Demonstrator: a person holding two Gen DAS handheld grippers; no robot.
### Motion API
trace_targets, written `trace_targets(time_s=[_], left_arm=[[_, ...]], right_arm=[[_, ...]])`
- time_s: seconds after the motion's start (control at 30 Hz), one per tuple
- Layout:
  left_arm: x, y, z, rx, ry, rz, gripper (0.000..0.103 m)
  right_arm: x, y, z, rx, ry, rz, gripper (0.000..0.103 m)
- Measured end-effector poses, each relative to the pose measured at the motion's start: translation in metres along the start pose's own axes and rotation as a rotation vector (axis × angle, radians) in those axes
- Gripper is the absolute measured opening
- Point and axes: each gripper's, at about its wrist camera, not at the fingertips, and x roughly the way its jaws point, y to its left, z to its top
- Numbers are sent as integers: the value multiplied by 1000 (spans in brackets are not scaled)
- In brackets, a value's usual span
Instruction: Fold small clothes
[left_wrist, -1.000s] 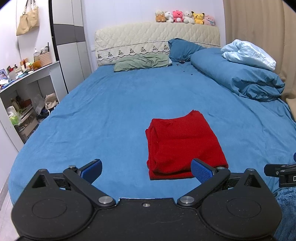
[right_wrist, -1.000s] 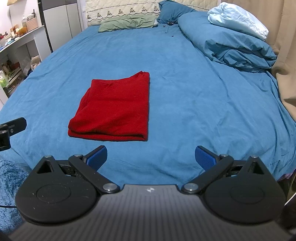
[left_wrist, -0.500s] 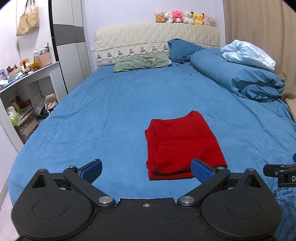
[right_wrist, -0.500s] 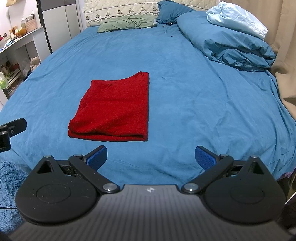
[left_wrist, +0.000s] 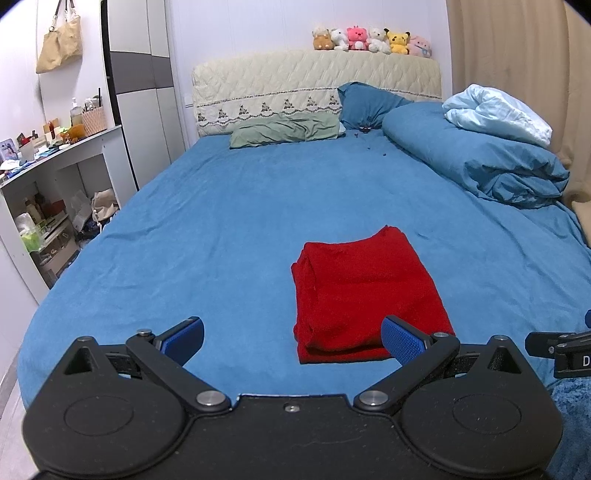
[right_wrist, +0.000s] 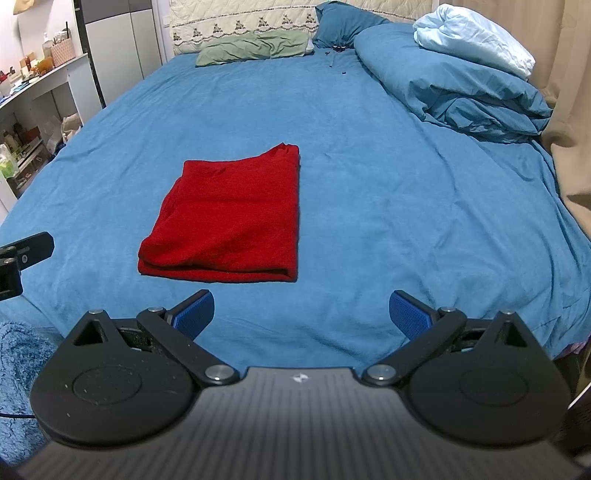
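Nothing has moved since the earlier frames. Folded red garment lies flat on the blue bed, at twelve o'clock ahead of both grippers. Left gripper and right gripper hang released, holding nothing.

Folded garment is lying on the bed, near its foot edge, just beyond both claws. Pillow is sitting against the headboard; plush toys are lining the headboard top. Bundled duvet is lying along the bed's right edge. Shelf unit is standing off the left edge.
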Motion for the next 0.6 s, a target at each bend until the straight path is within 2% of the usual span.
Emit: trace_targets(time_s=[0.6], left_arm=[[1, 2, 0, -18, -9, 1, 103]], right_arm=[[-1, 4, 4, 0, -15, 6, 103]])
